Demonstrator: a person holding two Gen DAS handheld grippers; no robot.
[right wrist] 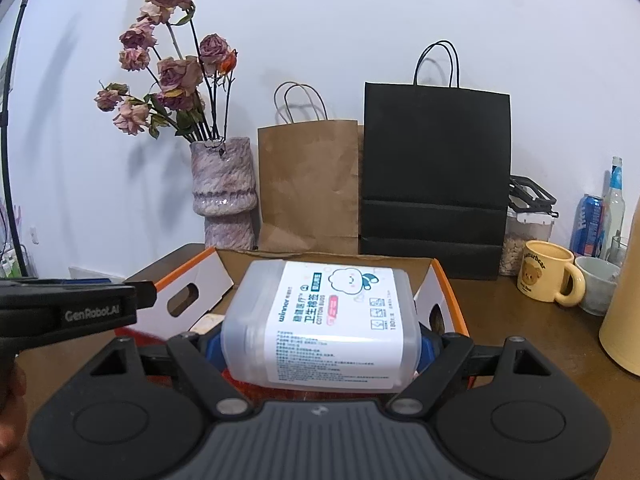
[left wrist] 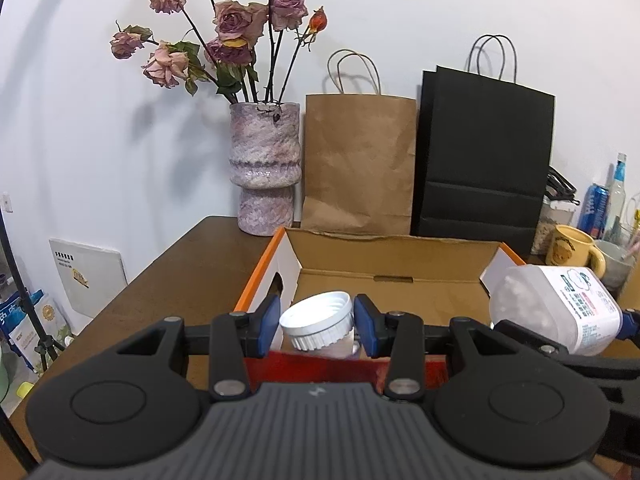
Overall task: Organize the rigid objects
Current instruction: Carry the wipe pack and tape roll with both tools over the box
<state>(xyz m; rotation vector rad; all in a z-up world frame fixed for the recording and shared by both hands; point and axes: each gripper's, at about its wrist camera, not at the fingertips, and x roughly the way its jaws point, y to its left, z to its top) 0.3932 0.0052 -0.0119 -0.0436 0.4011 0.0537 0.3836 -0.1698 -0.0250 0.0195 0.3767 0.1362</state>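
An open cardboard box [left wrist: 394, 258] with orange edges and white side flaps sits on the brown table, also seen in the right wrist view as the box [right wrist: 188, 280]. My left gripper [left wrist: 317, 325] is shut on a small clear jar with a white ribbed lid [left wrist: 318, 320], held above the box's near edge. My right gripper [right wrist: 320, 344] is shut on a clear plastic cotton bud box with a white label [right wrist: 332, 320], held over the cardboard box. That cotton bud box [left wrist: 560, 308] shows at the right in the left wrist view. The left gripper's body [right wrist: 68, 312] shows at the left.
Behind the box stand a purple vase of dried roses [left wrist: 266, 168], a brown paper bag [left wrist: 358, 164] and a black paper bag [left wrist: 482, 156]. To the right are a yellow bear mug [right wrist: 546, 276], a grey cup [right wrist: 598, 284], a blue can [right wrist: 586, 224], a bottle [right wrist: 614, 204] and a lidded container [right wrist: 526, 236].
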